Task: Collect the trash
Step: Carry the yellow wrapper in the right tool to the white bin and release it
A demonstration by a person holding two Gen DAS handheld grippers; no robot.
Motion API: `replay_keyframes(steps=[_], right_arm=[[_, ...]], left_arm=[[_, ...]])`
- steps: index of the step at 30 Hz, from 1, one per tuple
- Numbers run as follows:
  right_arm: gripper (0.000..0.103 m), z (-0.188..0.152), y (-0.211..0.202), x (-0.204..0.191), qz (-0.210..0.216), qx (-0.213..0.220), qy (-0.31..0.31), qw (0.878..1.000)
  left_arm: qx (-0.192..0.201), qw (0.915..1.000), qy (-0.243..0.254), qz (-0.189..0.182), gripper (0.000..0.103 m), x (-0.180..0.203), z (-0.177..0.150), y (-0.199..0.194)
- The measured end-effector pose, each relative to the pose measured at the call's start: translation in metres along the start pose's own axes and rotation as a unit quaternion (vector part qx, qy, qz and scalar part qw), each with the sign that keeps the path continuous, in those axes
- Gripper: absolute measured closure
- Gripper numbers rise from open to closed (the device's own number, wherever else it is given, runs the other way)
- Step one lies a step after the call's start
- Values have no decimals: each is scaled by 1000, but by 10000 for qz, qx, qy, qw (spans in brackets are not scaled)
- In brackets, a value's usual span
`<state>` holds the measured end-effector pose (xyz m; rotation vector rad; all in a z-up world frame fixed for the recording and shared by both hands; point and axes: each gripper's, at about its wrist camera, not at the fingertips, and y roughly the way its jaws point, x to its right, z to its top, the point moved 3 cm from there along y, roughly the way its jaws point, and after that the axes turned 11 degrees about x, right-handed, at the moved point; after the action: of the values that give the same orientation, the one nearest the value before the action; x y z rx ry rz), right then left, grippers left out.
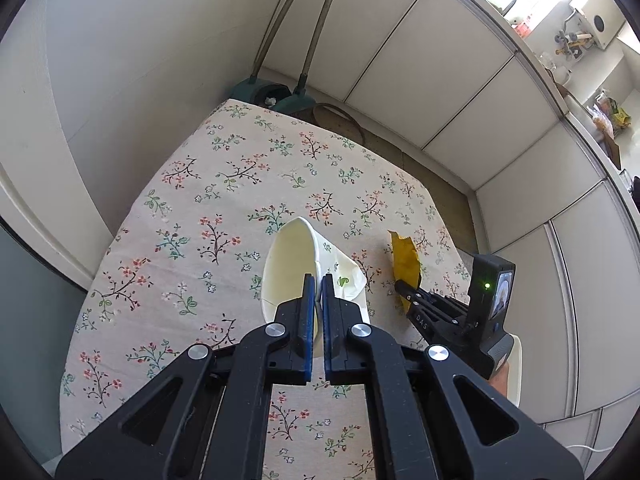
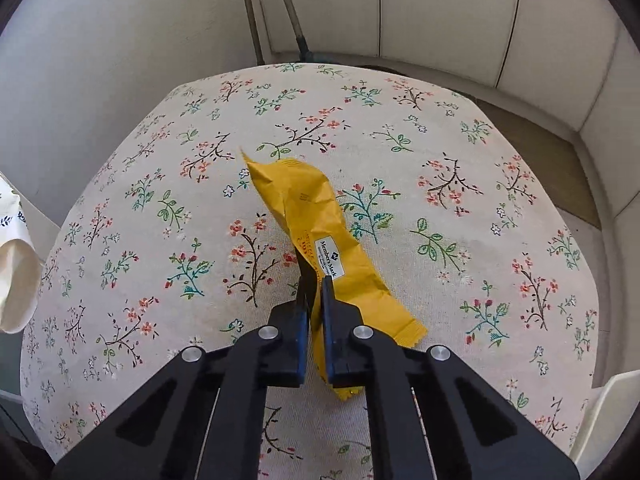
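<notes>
My left gripper (image 1: pixel 319 280) is shut on the rim of a white paper cup (image 1: pixel 292 256) with small green prints, held tilted above the flowered tablecloth (image 1: pixel 192 208). My right gripper (image 2: pixel 315 282) is shut on a crumpled yellow snack wrapper (image 2: pixel 304 204) with a white label, holding it over the cloth (image 2: pixel 460 200). In the left wrist view the right gripper (image 1: pixel 406 294) and the wrapper (image 1: pixel 405 258) show to the right of the cup. The cup's edge shows at the far left of the right wrist view (image 2: pixel 16 276).
White cabinet doors (image 1: pixel 432 80) run along the right and back. A green dustpan and broom (image 1: pixel 276 96) stand on the floor beyond the table's far edge, beside a woven basket (image 1: pixel 340 120). A white chair back (image 2: pixel 604 412) shows at the lower right.
</notes>
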<state>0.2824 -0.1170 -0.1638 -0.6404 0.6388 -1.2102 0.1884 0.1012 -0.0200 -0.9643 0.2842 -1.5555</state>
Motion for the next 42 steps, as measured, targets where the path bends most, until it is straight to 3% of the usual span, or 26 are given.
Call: replay_keyframes(steps=[9, 19, 28, 36, 37, 39, 40, 41, 42], right_arm=[[98, 11, -58, 7, -143, 441, 58, 9989], [98, 11, -147, 36, -589, 1070, 54, 9925], [98, -4, -219, 98, -1264, 1442, 408, 9806], [96, -46, -258, 186, -2181, 1276, 1241, 9595], [92, -53, -263, 198, -2347, 1239, 1342, 9548], [69, -64, -276, 217, -2554, 1234, 1532, 9466], [47, -69, -285, 227, -2667, 1263, 1646, 9412], [38, -73, -293, 234, -2754, 1323, 1738, 9362], [38, -76, -302, 242, -2804, 1383, 1815, 9324]], left_arm=[[91, 9998, 1, -202, 100, 15, 0, -9], [135, 9984, 174, -512, 100, 50, -12, -16], [139, 9963, 444, -719, 100, 90, -28, -20], [62, 9928, 716, -956, 100, 139, -49, -16], [65, 9922, 764, -983, 100, 147, -52, -15], [80, 9905, 871, -1063, 100, 165, -58, -14], [93, 9895, 927, -1106, 100, 174, -61, -14], [113, 9882, 1005, -1154, 100, 186, -64, -13], [129, 9870, 1069, -1192, 100, 195, -67, -13]])
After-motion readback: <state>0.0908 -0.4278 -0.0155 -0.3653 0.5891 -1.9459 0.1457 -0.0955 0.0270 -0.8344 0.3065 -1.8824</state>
